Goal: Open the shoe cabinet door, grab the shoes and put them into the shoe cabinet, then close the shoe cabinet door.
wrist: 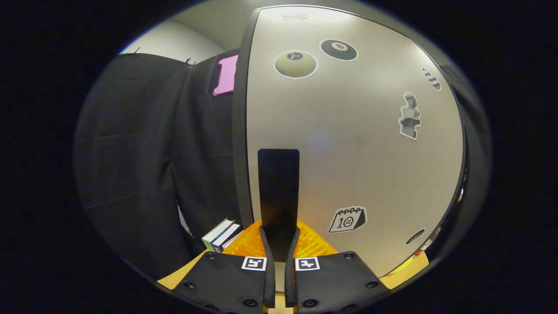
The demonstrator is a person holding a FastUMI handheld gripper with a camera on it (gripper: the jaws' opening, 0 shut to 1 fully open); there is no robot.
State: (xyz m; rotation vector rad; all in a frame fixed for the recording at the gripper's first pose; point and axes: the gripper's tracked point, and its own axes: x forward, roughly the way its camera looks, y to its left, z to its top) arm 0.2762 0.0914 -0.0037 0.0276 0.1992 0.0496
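Fingers (279, 244) are clamping the black door handle (278, 196) at the centre of the frame, on the sticker-covered shoe cabinet door (357, 144). Pulling off-line is risking a slip off that slim handle (books (221, 234) are lying at lower left).

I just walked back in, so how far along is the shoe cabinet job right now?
Early, by the look of it. The gripper is shut on the black handle of the cabinet door, so a door step is in hand. No shoes can be seen, so whether they are inside cannot be told.
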